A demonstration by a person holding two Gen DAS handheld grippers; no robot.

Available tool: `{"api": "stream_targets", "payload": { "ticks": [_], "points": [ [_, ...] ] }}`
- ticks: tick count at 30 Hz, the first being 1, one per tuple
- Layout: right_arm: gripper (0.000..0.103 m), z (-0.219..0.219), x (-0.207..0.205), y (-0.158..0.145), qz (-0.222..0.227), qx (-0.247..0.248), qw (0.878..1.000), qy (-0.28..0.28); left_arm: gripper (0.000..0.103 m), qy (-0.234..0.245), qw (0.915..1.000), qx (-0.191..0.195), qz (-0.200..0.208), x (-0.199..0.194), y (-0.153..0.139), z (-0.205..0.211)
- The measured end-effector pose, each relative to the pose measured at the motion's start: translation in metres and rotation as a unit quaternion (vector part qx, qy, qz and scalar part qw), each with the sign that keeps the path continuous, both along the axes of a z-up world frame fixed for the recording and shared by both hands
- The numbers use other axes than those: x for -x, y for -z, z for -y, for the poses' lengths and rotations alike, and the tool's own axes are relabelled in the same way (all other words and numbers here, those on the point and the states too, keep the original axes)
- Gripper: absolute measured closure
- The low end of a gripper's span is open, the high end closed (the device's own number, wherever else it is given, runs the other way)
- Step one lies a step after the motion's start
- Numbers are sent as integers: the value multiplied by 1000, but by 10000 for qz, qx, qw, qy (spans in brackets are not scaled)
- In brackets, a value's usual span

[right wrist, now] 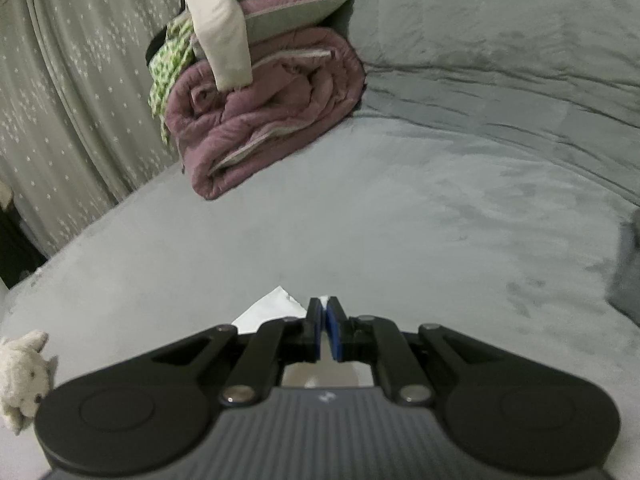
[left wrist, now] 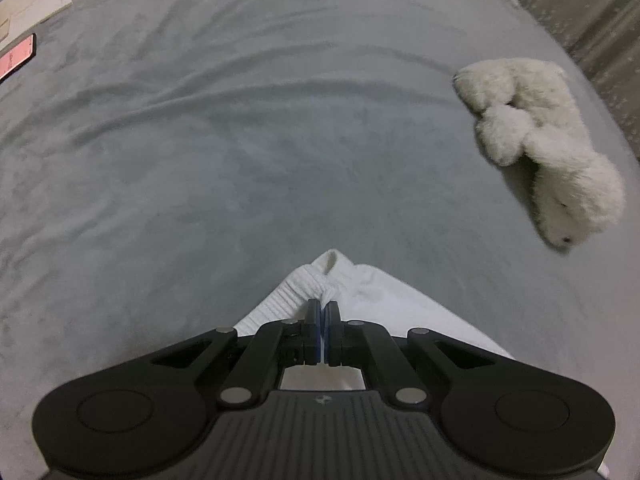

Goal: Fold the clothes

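A white garment with a ribbed hem lies under my left gripper, which is shut on a bunched bit of that ribbed edge. The cloth spreads back to both sides of the fingers and passes below the gripper body. In the right wrist view, my right gripper is shut on a thin white edge of the same garment, a corner of which pokes out to the left of the fingers. Both grippers hang low over the grey bedspread.
A white plush toy lies at the right on the bed; it also shows as the plush toy at lower left. A folded purple quilt with other bedding stacked on it sits at the back. Grey curtain, papers and a pink phone border the bed.
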State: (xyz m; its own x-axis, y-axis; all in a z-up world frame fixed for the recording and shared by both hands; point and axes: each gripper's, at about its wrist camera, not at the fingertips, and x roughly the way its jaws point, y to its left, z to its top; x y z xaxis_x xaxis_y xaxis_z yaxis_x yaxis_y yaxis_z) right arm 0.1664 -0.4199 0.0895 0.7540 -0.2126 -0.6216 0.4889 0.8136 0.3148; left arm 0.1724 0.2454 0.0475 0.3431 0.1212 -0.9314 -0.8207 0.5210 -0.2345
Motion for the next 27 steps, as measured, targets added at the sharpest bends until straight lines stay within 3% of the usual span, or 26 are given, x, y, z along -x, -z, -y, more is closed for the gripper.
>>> {"api": "stream_targets", "payload": {
  "ticks": [4, 9, 27],
  "points": [
    [98, -5, -35, 10, -177, 167, 9997, -80, 103, -186, 9998, 15, -81, -11, 9, -5],
    [98, -10, -64, 16, -240, 235, 9993, -140, 103, -347, 9993, -20, 124, -13, 5, -8],
    [98, -28, -131, 39, -614, 466, 9966, -289, 103, -577, 9980, -49, 254, -32, 19, -19]
  ]
}}
